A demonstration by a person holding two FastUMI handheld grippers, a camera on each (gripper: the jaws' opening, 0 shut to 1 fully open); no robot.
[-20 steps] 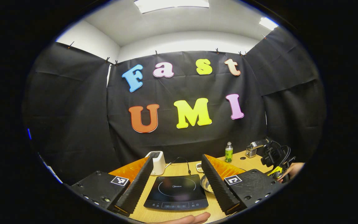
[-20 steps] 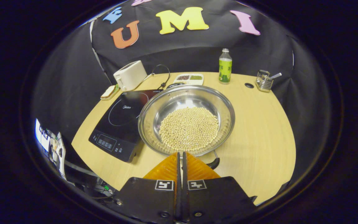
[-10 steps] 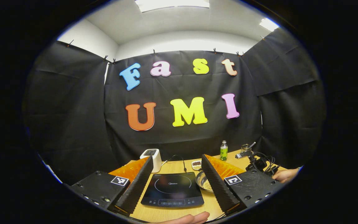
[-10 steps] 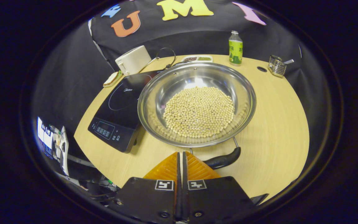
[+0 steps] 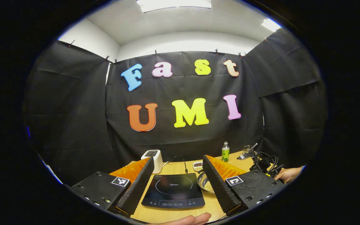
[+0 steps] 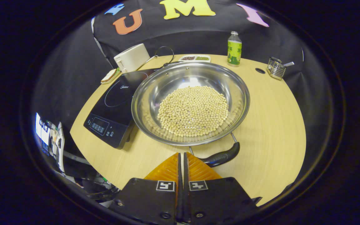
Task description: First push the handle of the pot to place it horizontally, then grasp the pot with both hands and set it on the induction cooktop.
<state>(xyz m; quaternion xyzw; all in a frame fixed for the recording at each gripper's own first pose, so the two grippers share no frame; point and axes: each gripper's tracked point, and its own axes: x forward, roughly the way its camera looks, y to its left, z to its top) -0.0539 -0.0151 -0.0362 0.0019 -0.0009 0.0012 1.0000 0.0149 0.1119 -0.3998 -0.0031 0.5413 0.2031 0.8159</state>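
A shiny round steel pot (image 6: 190, 103) is being shown mid-frame in the right gripper view, sitting on the pale wood-grain worktop (image 6: 270, 125) with a heap of small beige beans (image 6: 193, 111) covering its bottom. Its curved black handle (image 6: 221, 156) is lying at the lower rim on two thin wire posts, just beside the right gripper (image 6: 181, 156), whose ribbed jaws are pressed together with nothing between them; whether the handle is being touched can't be told. The flat, glossy black induction cooktop (image 6: 114, 106) is sitting left of the pot, the pot's rim overlapping its edge.

In the left gripper view the cooktop (image 5: 173, 190) is framed low between the widely spread jaws of the left gripper (image 5: 177, 184), which is holding nothing, and just a sliver of the pot (image 5: 205, 184) is peeking out beside the right-hand jaw. That view is also catching a boxy white toaster (image 5: 153, 159), a green-labelled bottle (image 5: 225, 152), and a hand (image 5: 287, 173) at the lower right.
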